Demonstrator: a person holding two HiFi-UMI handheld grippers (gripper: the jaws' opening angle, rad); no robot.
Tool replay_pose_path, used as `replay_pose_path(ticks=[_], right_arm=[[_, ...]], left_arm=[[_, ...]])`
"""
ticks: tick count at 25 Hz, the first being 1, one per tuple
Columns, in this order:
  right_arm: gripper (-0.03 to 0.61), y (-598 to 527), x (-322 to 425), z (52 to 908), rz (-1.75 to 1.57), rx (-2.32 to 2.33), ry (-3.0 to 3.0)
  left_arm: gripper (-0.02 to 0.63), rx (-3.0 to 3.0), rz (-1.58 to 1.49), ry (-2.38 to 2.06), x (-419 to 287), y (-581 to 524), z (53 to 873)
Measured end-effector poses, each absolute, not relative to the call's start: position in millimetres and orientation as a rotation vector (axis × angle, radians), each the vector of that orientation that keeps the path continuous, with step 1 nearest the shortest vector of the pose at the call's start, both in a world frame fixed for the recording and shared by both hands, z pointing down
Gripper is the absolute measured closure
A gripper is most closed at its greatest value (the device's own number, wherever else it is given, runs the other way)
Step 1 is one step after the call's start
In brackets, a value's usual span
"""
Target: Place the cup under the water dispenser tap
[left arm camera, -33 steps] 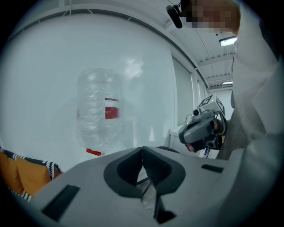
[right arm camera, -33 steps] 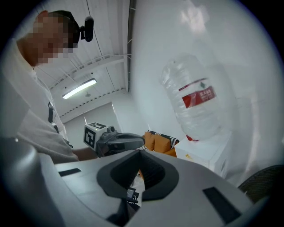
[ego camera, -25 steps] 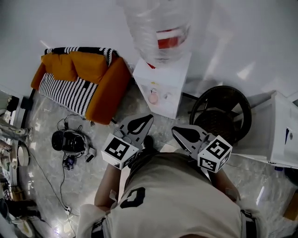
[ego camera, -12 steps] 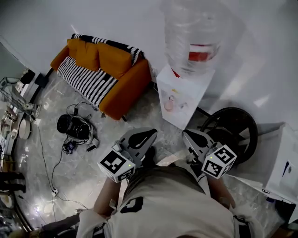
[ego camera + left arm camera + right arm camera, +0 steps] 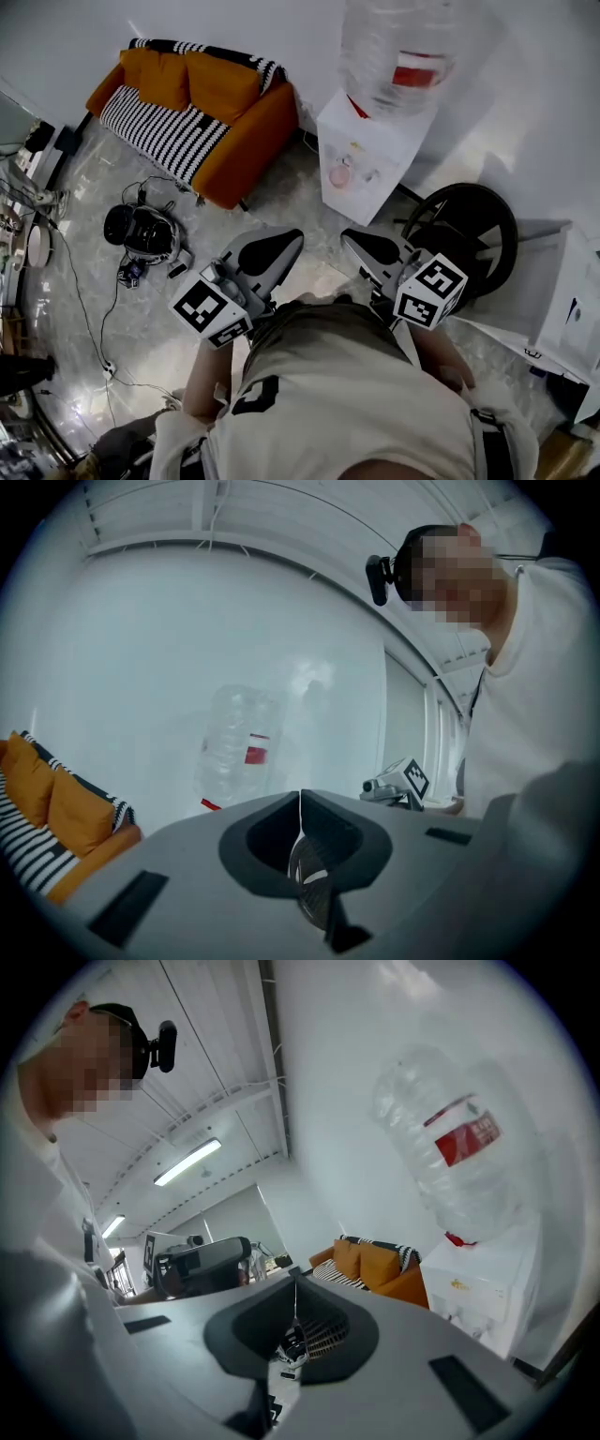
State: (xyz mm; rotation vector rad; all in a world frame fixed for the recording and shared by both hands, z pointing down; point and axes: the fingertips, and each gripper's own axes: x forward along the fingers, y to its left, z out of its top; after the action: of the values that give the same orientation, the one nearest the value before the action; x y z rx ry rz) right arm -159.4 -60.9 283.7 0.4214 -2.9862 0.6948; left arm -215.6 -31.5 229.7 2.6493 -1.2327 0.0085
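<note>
Both claws are pressed together with nothing in them. In the left gripper view the jaws of the left gripper [image 5: 300, 797] meet along a thin seam, and in the right gripper view the right gripper [image 5: 295, 1286] shows the same. In the head view both are held close to the person's chest at the frame's centre, their tips aimed up the frame toward the water dispenser [image 5: 370, 155], which stands at upper centre-right under its big clear bottle [image 5: 403, 56]. No cup shows plainly in any view. A small pinkish round shape [image 5: 339, 175] sits on the dispenser's front face, but it is too small to tell whether it is the cup or part of the tap panel. The step in hand looks like the approach, with the cup not yet found or picked up. To do it well, settle first where the cup is, and part one claw's jaws before reaching rather than at the last instant. Come in level so the pads close around the cup's wall with its mouth upward. On the way, mind the dark round frame [image 5: 464, 239] just right of the dispenser and the cables [image 5: 112, 309] on the floor at lower left. The striped orange sofa [image 5: 202, 112] at upper left is well apart from the path.
</note>
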Motion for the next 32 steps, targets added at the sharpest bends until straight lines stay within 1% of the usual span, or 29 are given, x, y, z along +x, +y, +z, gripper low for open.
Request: replay_pose_path(ticks=[3,11,16,23,28,32], right_arm=[[0.549,-56,-184,281,0.665,0.434,-2.990],[0.549,-12,-214,286,0.685,0.549,-2.915],[0.549,18,-242,299,0.709,0.519,-2.857],[0.549,59,-281,304,0.646,0.530,-2.815],[0.549,73,-280,322,0.705,0.741,-2.755],[0.551,76,-268,332,0.723,0.844,-2.706]], left_arm=[[0.557,2.721,0.055,-1.212,-240,-26,231],[0.557,2.703,-0.148,-1.130,-286,-4,222],[0.557,2.691,-0.149,-1.096,-315,15,234],[0.557,2.664,-0.197,-1.039,-350,37,245],[0.557,2.700,-0.171,-0.839,-348,38,264],[0.557,2.571,-0.253,-0.572,-310,40,293]])
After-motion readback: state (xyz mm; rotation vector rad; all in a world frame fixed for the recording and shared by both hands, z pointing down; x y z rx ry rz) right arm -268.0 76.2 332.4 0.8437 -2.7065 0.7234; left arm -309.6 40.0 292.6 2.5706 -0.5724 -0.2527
